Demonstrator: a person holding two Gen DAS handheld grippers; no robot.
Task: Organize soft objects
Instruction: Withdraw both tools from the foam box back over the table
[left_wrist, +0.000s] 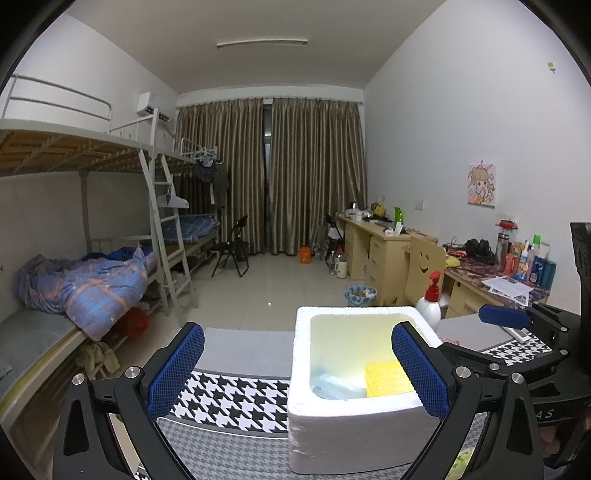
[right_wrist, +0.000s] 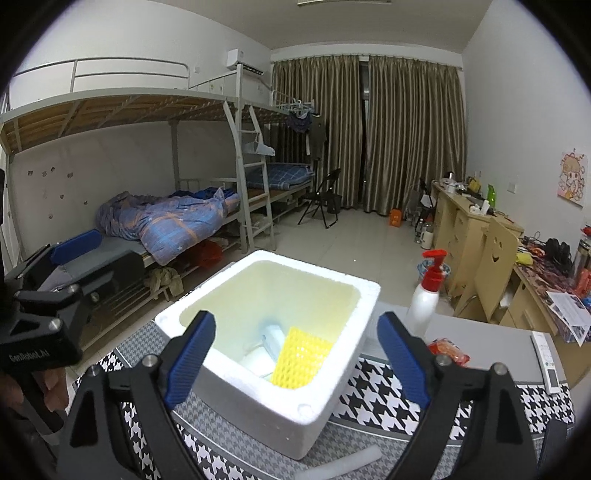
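A white foam box (left_wrist: 354, 424) (right_wrist: 258, 402) stands on the houndstooth table cloth (left_wrist: 236, 398). Inside it lie a yellow foam net sleeve (left_wrist: 388, 378) (right_wrist: 301, 358) and a pale blue-white soft packet (left_wrist: 332, 386) (right_wrist: 266, 350). My left gripper (left_wrist: 295, 373) is open and empty, held above the box's left side. My right gripper (right_wrist: 295, 365) is open and empty, held above the box. The right gripper also shows at the right of the left wrist view (left_wrist: 524, 325). A red-orange packet (right_wrist: 448, 350) lies on the table to the right of the box.
A white pump bottle with a red top (right_wrist: 424, 302) (left_wrist: 430, 302) stands behind the box. A white remote (right_wrist: 546, 362) lies at the right. A white foam strip (right_wrist: 343, 465) lies in front of the box. Bunk beds, desks and a chair stand beyond.
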